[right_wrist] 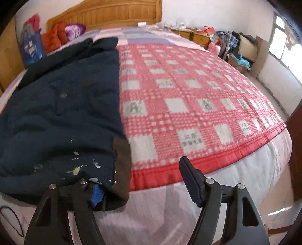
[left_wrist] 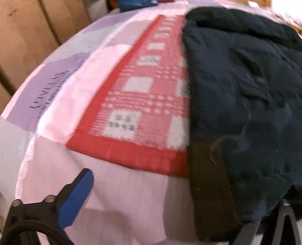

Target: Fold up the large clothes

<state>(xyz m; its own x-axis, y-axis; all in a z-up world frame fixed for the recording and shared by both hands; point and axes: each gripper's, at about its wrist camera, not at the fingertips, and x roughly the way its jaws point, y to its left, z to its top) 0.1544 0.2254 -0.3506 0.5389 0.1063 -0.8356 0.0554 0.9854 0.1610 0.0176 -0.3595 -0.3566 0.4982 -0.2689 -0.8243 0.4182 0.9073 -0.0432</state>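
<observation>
A large dark navy garment (right_wrist: 62, 105) with a brown ribbed hem (right_wrist: 121, 160) and pale specks lies on the left side of the bed. In the left wrist view the garment (left_wrist: 245, 94) fills the right side, its hem band (left_wrist: 209, 188) running toward me. My right gripper (right_wrist: 143, 181) is open; its left finger (right_wrist: 96, 194) is tucked under the hem edge and its right finger (right_wrist: 190, 181) stands free over the blanket's red border. My left gripper (left_wrist: 169, 197) is open; its left finger (left_wrist: 77, 197) is over the pink sheet, and its right finger (left_wrist: 285, 216) is partly hidden by the garment.
A red and white checked blanket (right_wrist: 188, 94) covers a pink and lilac sheet (left_wrist: 113, 197). A wooden headboard (right_wrist: 113, 13), red and purple clothes (right_wrist: 54, 36) and a blue bag (right_wrist: 31, 47) are at the far end. Clutter and boxes (right_wrist: 236, 45) stand on the right below a window (right_wrist: 286, 43).
</observation>
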